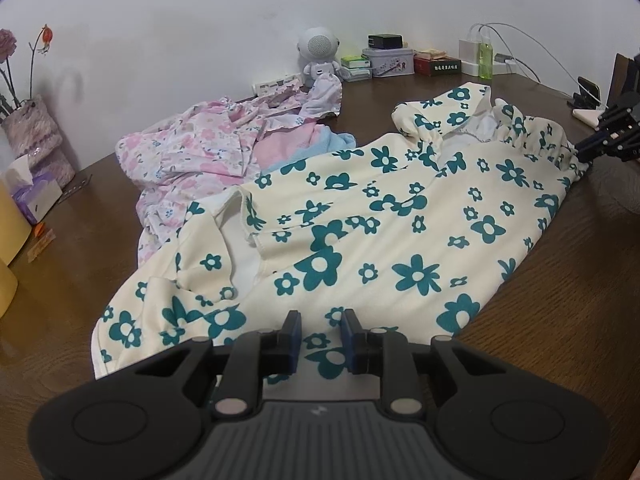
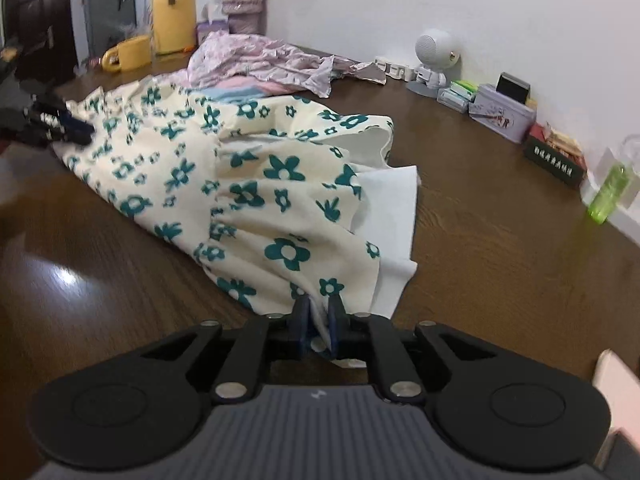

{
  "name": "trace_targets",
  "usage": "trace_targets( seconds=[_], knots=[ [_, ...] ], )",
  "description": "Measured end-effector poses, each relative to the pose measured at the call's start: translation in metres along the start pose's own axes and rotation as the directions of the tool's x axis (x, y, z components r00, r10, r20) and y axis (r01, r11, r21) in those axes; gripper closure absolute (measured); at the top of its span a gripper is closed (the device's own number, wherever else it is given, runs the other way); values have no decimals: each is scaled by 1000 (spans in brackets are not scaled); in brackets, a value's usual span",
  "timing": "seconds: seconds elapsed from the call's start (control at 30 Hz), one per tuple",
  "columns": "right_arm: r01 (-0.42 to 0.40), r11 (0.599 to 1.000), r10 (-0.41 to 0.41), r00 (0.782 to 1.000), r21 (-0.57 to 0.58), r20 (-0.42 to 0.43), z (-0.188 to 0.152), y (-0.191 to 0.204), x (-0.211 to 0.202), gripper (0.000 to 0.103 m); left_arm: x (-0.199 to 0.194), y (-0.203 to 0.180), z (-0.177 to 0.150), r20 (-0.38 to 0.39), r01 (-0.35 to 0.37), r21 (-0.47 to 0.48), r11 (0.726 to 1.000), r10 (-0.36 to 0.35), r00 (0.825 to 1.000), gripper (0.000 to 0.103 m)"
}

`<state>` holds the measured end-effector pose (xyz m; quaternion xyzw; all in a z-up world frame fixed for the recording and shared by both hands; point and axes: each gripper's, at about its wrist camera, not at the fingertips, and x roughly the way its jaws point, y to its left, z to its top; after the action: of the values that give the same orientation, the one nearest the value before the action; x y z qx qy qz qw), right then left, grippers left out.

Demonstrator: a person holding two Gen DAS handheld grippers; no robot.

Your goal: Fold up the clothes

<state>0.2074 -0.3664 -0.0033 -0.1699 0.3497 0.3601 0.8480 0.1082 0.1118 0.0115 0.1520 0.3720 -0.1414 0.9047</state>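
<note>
The cream garment with teal flowers (image 1: 400, 220) lies spread across the middle of the brown table (image 1: 560, 300), stretched between both grippers. The left gripper (image 1: 320, 326) has its fingers narrowly parted over the hem; whether they pinch the cloth cannot be told from its own view. The right gripper (image 2: 320, 312) is clamped on the garment's gathered end. Only the right wrist view shows the yellow jug (image 2: 174, 8) and yellow mug (image 2: 132, 53) at the far left corner. Only the left wrist view shows the vase (image 1: 36, 136) holding flower stems. A pink floral pile (image 1: 192, 148) sits toward the wall edge.
</note>
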Motion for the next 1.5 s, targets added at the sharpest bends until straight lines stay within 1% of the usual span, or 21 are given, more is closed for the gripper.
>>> trace_targets(
  seconds=[0.03, 0.1, 0.17, 0.2, 0.27, 0.37, 0.43, 0.53, 0.67, 0.77, 0.8, 0.83, 0.87, 0.97, 1.1, 1.2, 1.27, 1.33, 1.37, 1.43, 1.5],
  knots=[
    [-4, 1000, 4, 1000, 19, 14, 1, 1, -4, 84, -3, 0, 0, 7, -1, 3, 1000, 1, 1000, 81],
    [-15, 998, 11, 997, 58, 76, 5, 4, -17, 80, -9, -1, -1, 27, -1, 3, 1000, 1, 1000, 81],
    [-48, 993, 32, 987, 104, 157, 11, 10, -30, 74, -21, 2, -2, 71, 12, -27, 1000, -10, 997, 71],
    [-66, 992, 45, 982, 112, 183, 15, 15, -31, 72, -26, 3, -3, 89, 20, -41, 999, -17, 996, 69],
    [-102, 991, 80, 973, 90, 216, 27, 35, -25, 69, -34, 4, -4, 119, 36, -62, 997, -28, 992, 68],
    [-182, 983, 171, 960, 30, 221, 49, 70, 5, 69, -37, -4, -7, 123, 36, -58, 998, -29, 992, 68],
    [-215, 976, 213, 956, -10, 203, 64, 98, 32, 66, -37, -6, -12, 127, 37, -69, 997, -28, 992, 69],
    [-219, 974, 224, 960, -50, 170, 86, 130, 69, 66, -42, 0, -23, 140, 32, -106, 994, -17, 990, 69],
    [-213, 974, 224, 960, -79, 166, 102, 152, 97, 66, -53, 23, -44, 141, -20, -177, 984, 45, 989, 69],
    [-203, 978, 209, 966, -50, 155, 102, 156, 114, 66, -53, 46, -57, 128, -45, -257, 965, 81, 989, 71],
    [-200, 979, 202, 968, -33, 152, 100, 156, 118, 66, -52, 52, -61, 117, -51, -277, 960, 86, 989, 72],
    [-199, 980, 200, 967, -24, 156, 98, 156, 119, 66, -50, 58, -65, 103, -54, -293, 955, 87, 991, 75],
    [-197, 980, 197, 967, -15, 160, 95, 155, 120, 66, -49, 63, -69, 92, -53, -306, 951, 85, 992, 75],
    [-174, 985, 171, 972, 6, 158, 91, 149, 116, 65, -51, 73, -77, 76, -40, -329, 943, 69, 995, 75],
    [-170, 985, 162, 972, 35, 170, 85, 141, 114, 65, -58, 77, -87, 47, -69, -347, 935, 91, 995, 75],
    [-155, 988, 150, 975, 18, 167, 84, 143, 113, 65, -62, 76, -93, 44, -81, -362, 929, 104, 994, 75],
    [-148, 989, 145, 976, 5, 165, 84, 145, 113, 63, -63, 74, -91, 32, -99, -363, 927, 118, 992, 75],
    [-151, 989, 147, 975, 9, 166, 85, 145, 111, 62, -67, 69, -84, 50, -109, -342, 933, 134, 990, 78],
    [-155, 988, 150, 974, 15, 170, 85, 144, 109, 62, -69, 65, -78, 74, -95, -328, 940, 126, 989, 77],
    [-151, 988, 144, 971, 24, 189, 87, 142, 102, 59, -72, 56, -65, 132, -45, -300, 953, 89, 987, 77],
    [-140, 990, 132, 970, 29, 203, 87, 139, 98, 57, -65, 44, -50, 168, 2, -255, 967, 42, 985, 77]
  ],
)
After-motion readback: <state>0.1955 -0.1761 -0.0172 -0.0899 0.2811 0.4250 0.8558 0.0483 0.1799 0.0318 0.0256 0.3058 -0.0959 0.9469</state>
